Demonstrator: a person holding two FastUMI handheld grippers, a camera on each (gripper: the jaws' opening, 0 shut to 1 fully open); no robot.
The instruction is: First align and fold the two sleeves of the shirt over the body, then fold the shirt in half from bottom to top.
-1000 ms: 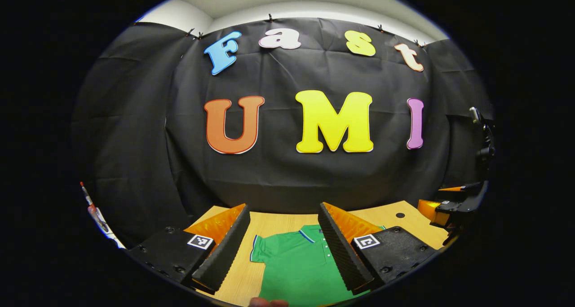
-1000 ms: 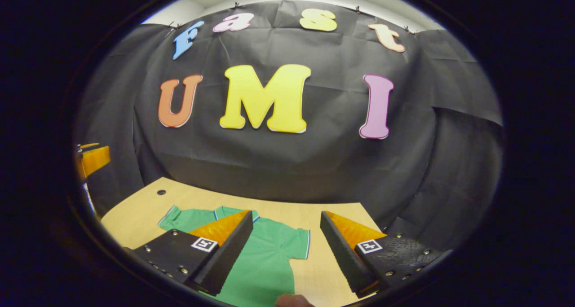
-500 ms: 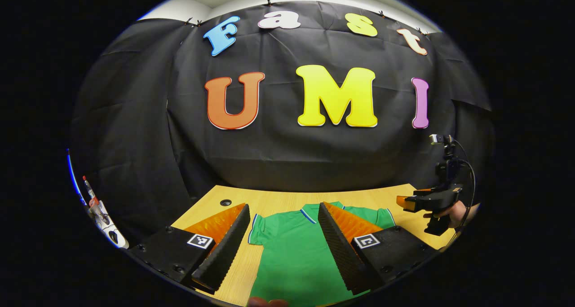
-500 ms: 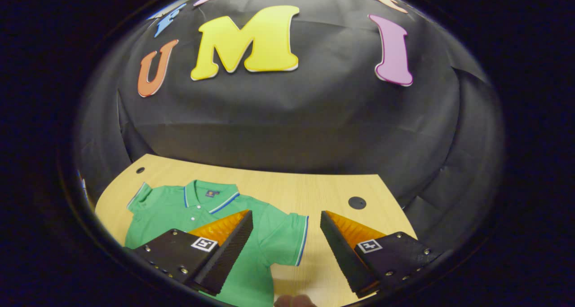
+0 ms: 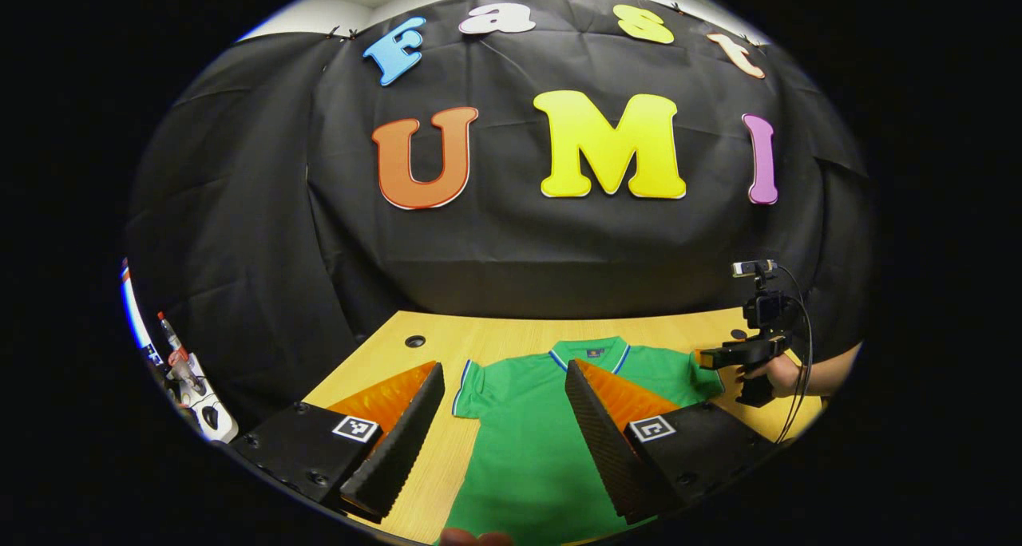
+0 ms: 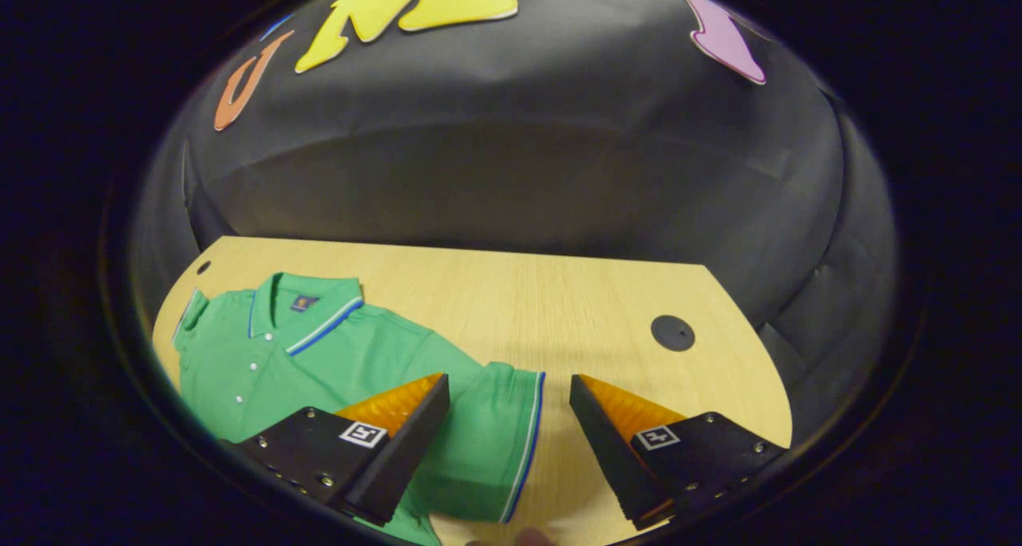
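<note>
Green shirt lies flat on the wooden bench, collar toward the wall, both sleeves spread out. Left hand-held gripper hovers over its body, jaws wide, gripping nothing. Right hand-held gripper hangs above 1 sleeve, jaws wide, straddling its striped cuff.

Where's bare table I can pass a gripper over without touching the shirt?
Bare table lies between the shirt and the wall, and right of the right sleeve round the round cap. Another strip lies left of the left sleeve. Mid-table is taken by the shirt.
</note>
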